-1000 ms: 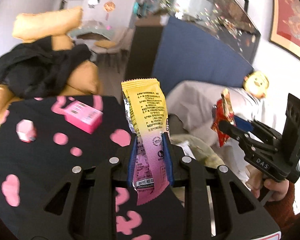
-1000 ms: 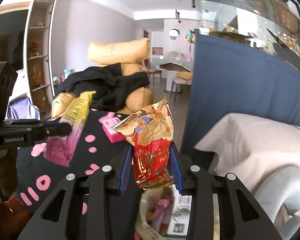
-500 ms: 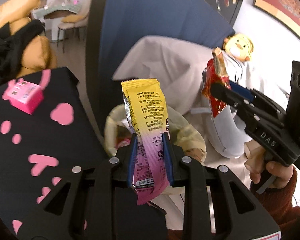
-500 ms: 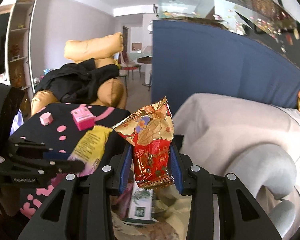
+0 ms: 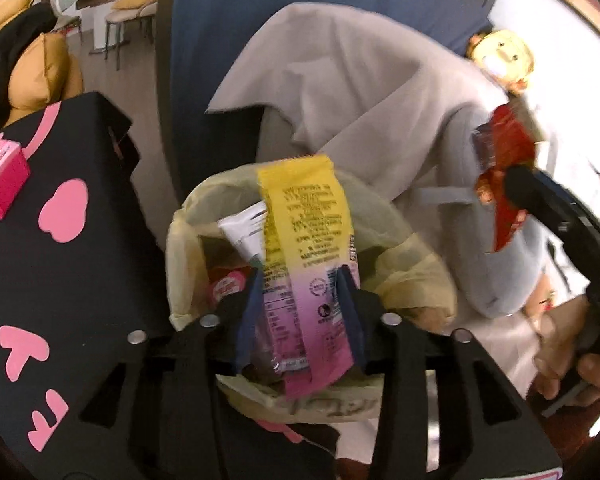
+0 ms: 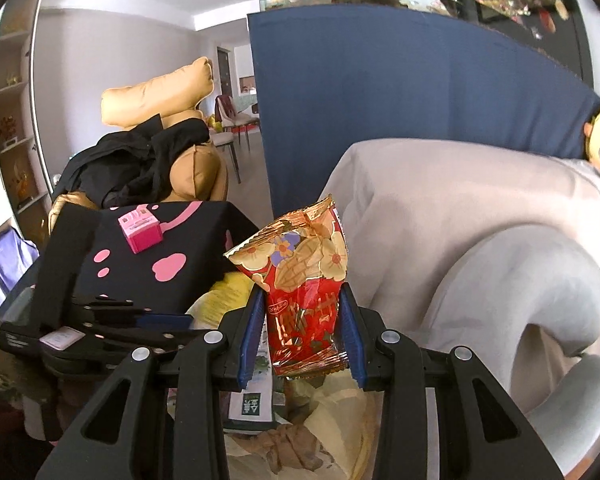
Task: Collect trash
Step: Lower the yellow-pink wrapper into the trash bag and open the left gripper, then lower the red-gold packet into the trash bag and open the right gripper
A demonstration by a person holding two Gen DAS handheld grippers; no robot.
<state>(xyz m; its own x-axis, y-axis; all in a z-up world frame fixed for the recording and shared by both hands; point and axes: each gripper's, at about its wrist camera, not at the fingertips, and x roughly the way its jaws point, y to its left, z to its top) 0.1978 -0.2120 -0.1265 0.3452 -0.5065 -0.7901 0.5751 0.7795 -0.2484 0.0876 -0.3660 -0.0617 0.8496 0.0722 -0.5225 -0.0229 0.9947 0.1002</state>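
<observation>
The bin bag (image 5: 412, 276) in the centre of the left wrist view was half hidden behind the left gripper (image 5: 300, 304), and its contents were hard to make out: a white packet (image 5: 242, 232) and something pink (image 5: 226, 286), no more could be told. The left gripper's fingers were closed narrow on one yellow-and-pink wrapper (image 5: 306, 248), held upright right over the bag's mouth. In the right wrist view, the right gripper (image 6: 302, 328) pinched one red-and-gold snack packet (image 6: 304, 280) just as tightly, above the bag at the bottom of the frame. Two wrappers, two grippers. One pink box (image 6: 140, 232) sat on the black table (image 6: 196, 236) at left centre.
</observation>
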